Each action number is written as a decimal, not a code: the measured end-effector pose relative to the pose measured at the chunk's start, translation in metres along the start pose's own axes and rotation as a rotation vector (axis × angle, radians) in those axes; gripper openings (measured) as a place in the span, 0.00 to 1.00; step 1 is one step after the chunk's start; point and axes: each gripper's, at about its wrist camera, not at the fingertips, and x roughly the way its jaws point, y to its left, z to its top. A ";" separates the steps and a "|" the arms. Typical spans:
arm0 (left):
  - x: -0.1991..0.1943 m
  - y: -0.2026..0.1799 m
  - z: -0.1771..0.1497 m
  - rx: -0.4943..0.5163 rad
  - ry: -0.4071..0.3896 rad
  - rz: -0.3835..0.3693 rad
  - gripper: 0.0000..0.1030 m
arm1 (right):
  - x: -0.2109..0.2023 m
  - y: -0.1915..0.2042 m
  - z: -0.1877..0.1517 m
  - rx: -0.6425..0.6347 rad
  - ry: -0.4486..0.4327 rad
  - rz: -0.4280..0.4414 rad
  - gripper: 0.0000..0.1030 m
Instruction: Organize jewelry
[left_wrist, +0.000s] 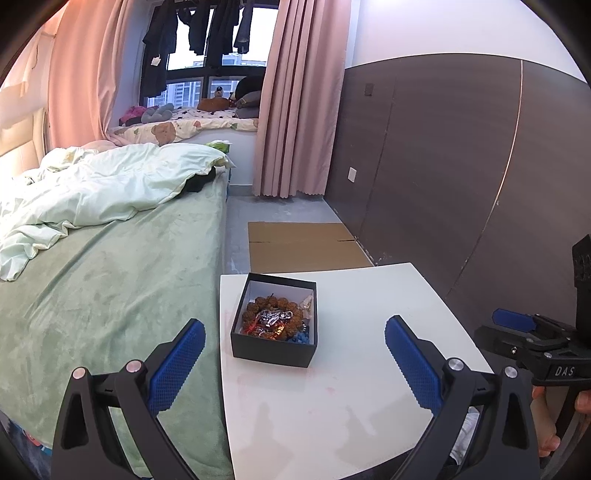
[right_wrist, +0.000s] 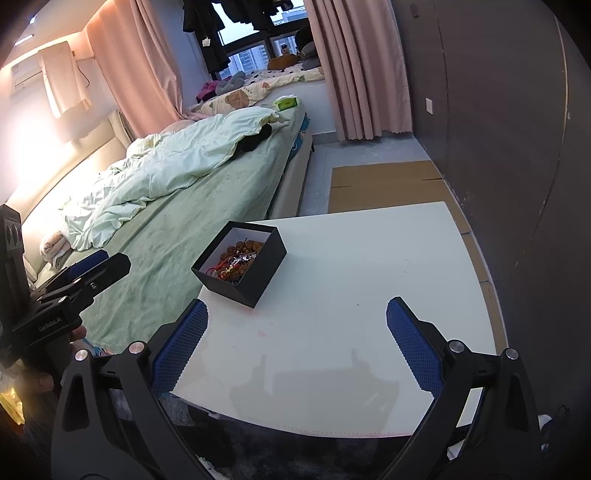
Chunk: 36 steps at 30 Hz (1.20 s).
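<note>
Standing beside green bed (left_wrist: 110, 266), white table (left_wrist: 369, 387) bearing black box (left_wrist: 273, 349)

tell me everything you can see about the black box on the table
The black box is a small, square, lidless box that looks like matte cardboard with a pale lining. It sits flat and upright on the white table, near the edge next to the bed. Inside lies a tangled heap of jewelry: brown bead bracelets, something silvery, red cord and blue beads. Neither gripper touches it; only the table does.
</note>
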 end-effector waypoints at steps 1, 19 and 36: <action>0.000 0.000 -0.001 0.002 0.000 -0.001 0.92 | 0.000 0.000 -0.001 0.001 -0.001 -0.002 0.94; -0.010 -0.004 -0.009 0.016 -0.005 -0.018 0.92 | -0.004 -0.003 -0.010 0.014 0.006 -0.008 0.94; -0.020 -0.010 -0.010 0.011 -0.023 -0.029 0.92 | -0.008 0.002 -0.009 0.027 -0.015 0.007 0.94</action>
